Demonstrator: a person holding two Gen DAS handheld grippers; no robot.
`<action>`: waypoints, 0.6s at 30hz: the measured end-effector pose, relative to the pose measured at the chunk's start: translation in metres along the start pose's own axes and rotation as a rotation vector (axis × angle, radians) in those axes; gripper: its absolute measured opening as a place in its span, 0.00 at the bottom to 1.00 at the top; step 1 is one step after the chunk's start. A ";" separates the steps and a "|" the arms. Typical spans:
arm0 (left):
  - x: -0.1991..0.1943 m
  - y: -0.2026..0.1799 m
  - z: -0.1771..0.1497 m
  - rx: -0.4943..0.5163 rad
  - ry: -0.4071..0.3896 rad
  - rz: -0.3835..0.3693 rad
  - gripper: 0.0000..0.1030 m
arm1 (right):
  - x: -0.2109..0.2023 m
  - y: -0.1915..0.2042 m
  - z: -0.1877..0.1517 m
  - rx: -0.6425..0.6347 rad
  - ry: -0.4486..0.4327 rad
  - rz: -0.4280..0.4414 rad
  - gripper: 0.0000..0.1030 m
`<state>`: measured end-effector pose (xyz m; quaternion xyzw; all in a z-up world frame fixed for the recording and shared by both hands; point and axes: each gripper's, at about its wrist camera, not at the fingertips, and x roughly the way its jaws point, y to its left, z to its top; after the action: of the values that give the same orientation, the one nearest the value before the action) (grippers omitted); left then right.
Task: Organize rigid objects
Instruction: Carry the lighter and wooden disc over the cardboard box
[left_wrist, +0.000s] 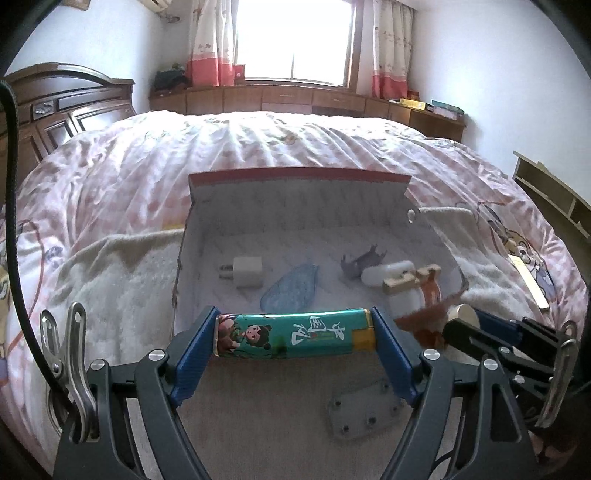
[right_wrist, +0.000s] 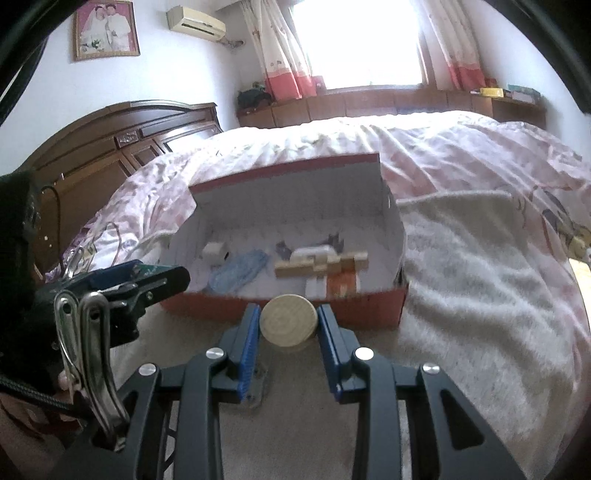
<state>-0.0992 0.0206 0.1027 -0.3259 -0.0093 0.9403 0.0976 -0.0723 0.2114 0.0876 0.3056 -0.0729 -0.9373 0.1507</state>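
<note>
My left gripper (left_wrist: 293, 334) is shut on a teal lighter (left_wrist: 293, 334) with a cartoon print and a yellow end, held crosswise just in front of the open red box (left_wrist: 299, 175). In the box lie a white charger plug (left_wrist: 246, 271), a blue leaf-shaped piece (left_wrist: 291, 290), a grey toy animal (left_wrist: 360, 260), a white capsule (left_wrist: 386, 272) and wooden blocks (left_wrist: 410, 278). My right gripper (right_wrist: 289, 325) is shut on a round wooden disc (right_wrist: 289, 324), near the box's (right_wrist: 369, 306) red front wall. The disc also shows at the right (left_wrist: 461, 314).
The box rests on a white fleece blanket (right_wrist: 480, 280) over a pink patterned quilt (left_wrist: 258, 140). A grey perforated plate (left_wrist: 364, 413) lies under my left gripper. A dark headboard (right_wrist: 122, 144) is at the left and wooden shelving (left_wrist: 554, 195) at the right.
</note>
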 end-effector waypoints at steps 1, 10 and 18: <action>0.002 0.000 0.002 -0.001 -0.001 0.001 0.80 | 0.001 -0.001 0.003 -0.003 -0.005 -0.001 0.32; 0.023 0.001 0.015 0.010 0.005 0.015 0.80 | 0.018 -0.007 0.027 -0.006 -0.022 -0.015 0.32; 0.045 0.005 0.019 0.010 0.026 0.031 0.80 | 0.042 -0.017 0.038 -0.006 -0.010 -0.036 0.32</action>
<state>-0.1467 0.0252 0.0898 -0.3377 0.0016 0.9374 0.0850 -0.1310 0.2153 0.0914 0.3017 -0.0653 -0.9417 0.1341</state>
